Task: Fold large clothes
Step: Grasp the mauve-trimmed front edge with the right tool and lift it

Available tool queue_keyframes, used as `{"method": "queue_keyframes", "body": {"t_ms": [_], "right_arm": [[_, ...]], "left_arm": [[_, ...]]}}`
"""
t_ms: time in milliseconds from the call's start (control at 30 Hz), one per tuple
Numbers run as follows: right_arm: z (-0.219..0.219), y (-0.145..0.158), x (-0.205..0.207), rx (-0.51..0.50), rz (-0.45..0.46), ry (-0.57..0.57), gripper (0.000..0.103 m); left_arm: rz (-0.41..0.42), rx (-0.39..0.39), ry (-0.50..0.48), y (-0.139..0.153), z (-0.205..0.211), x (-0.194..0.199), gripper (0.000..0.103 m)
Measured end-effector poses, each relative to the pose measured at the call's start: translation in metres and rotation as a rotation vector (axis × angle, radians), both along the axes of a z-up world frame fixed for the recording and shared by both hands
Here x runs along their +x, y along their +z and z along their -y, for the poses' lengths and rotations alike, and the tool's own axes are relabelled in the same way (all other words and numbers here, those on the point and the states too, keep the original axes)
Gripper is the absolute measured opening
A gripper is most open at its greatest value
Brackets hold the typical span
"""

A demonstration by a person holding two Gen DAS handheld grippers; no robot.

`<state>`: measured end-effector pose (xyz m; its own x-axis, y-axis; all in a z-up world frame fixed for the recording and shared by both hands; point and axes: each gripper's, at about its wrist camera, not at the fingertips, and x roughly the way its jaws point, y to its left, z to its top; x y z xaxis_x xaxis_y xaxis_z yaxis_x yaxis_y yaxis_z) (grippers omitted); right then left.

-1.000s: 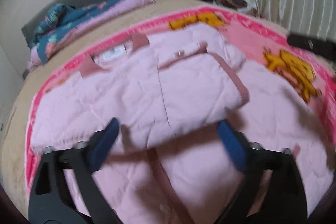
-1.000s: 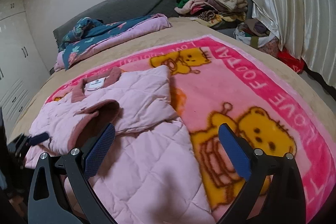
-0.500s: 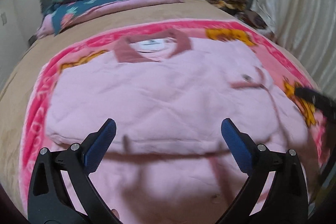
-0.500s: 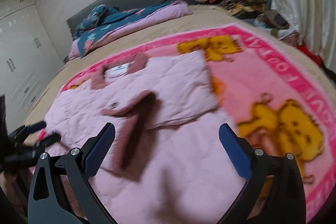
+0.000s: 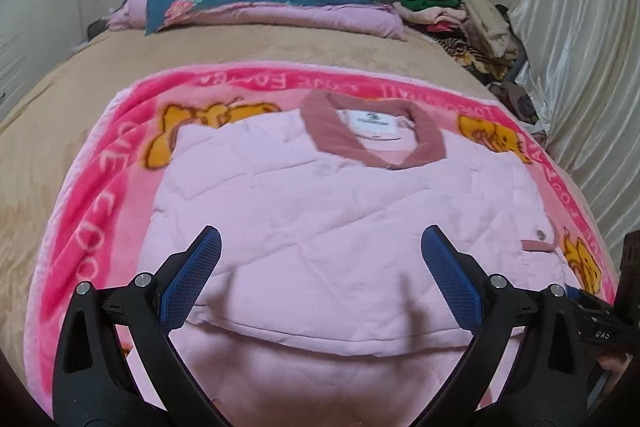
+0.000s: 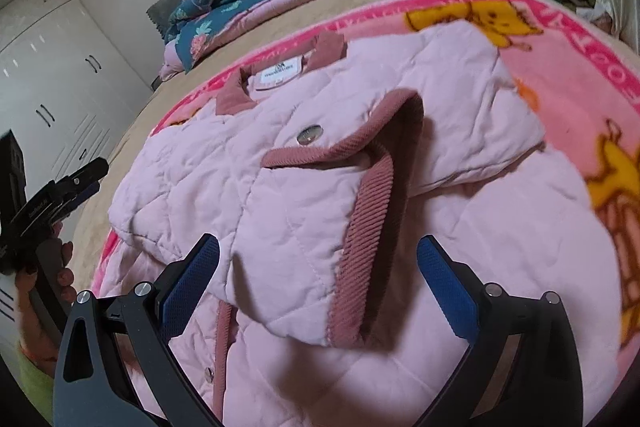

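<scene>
Jacket (image 5: 344, 219) sleeves newly folded inward

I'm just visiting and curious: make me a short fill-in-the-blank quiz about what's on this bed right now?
1. The quilted jacket is mostly light ____.
2. The jacket lies on a pink blanket printed with yellow ____.
3. The jaws of the right hand-held gripper are ____, gripping nothing.
4. The jacket's collar is edged in a ____ shade of pink than its body.

Missing words: pink; bears; open; darker

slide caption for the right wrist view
Open right gripper over a pink jacket folded on the bed blanket.
</scene>
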<state>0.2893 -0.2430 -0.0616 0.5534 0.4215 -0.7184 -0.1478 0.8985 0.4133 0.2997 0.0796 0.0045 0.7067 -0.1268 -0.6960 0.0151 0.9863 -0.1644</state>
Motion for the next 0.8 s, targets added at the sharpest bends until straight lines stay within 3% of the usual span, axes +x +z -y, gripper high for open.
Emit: {"method": "queue_keyframes", "body": {"t_ms": [267,433,500,533,733,800], "right_arm": [[0.000,-0.013,0.006,0.067,-0.035,-0.049,0.098],[-0.012,-0.008,0.007,0.039,-0.020,-0.002,0.064],[-0.017,0.000,0.004,0.040,0.025,0.025,0.033],[-0.020,0.005,0.002,0.022,0.055,0.032,0.028],[-0.028,0.053,-0.008,-0.090,0.289,0.068,0.022],[-0.029,0.065,-0.006,-0.121,0.330,0.076,0.021]], "left_arm": [[0.012,-0.045,0.006,0.002,-0.015,0.004,0.094],[-0.002,-0.061,0.021,-0.003,-0.021,0.006,0.094],[-0.003,-0.064,0.024,-0.003,-0.022,0.006,0.094],[-0.002,-0.067,0.025,-0.003,-0.023,0.005,0.094],[0.003,-0.074,0.033,-0.003,-0.026,0.005,0.094],[0.003,-0.081,0.039,-0.003,-0.028,0.005,0.094]]}}
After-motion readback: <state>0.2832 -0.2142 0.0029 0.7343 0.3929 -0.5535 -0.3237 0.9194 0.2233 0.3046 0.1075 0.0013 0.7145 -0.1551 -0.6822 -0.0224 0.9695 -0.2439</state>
